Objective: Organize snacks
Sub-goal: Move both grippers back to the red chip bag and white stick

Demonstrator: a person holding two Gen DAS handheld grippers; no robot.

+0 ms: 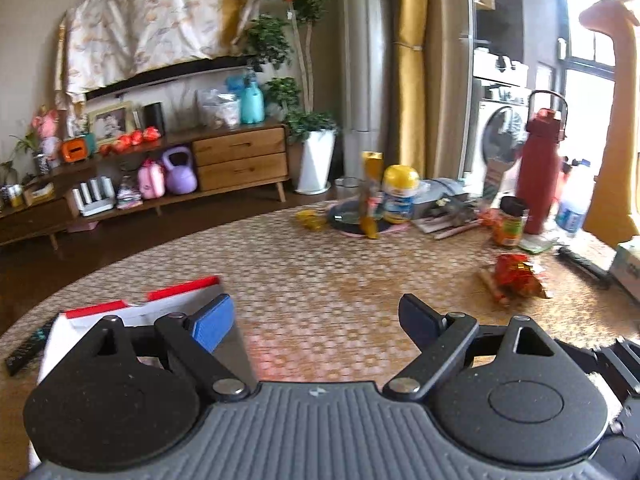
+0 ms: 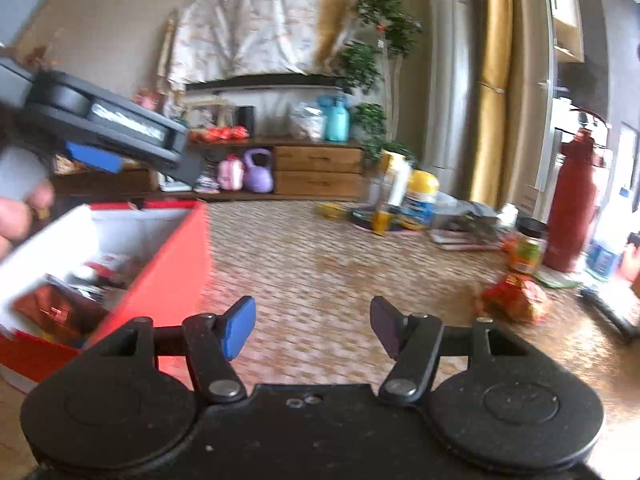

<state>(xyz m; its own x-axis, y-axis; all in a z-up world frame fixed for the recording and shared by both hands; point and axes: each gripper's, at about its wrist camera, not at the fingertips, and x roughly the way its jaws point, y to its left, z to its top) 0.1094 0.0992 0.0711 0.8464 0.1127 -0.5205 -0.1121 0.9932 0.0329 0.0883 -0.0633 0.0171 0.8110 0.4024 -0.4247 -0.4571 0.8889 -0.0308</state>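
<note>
A red-and-white box point(image 2: 176, 264) stands open on the left of the table, with several shiny snack packets point(image 2: 60, 304) inside; in the left wrist view only its rim point(image 1: 140, 308) shows behind the left finger. A red-orange snack bag point(image 1: 518, 276) point(image 2: 514, 298) lies on the mat to the right. My left gripper point(image 1: 316, 320) is open and empty above bare mat; the right wrist view shows it hovering over the box point(image 2: 140, 164). Just right of the box, my right gripper point(image 2: 312, 328) is also open with nothing between its fingers.
At the table's far side stand a yellow-lidded tub point(image 1: 400, 196), a tall yellow packet point(image 1: 370, 196), a dark-lidded jar point(image 1: 510, 222) and a red bottle point(image 1: 540, 168). A person's hand point(image 2: 16, 216) is at the left edge. A dark remote point(image 1: 24, 348) lies by the box.
</note>
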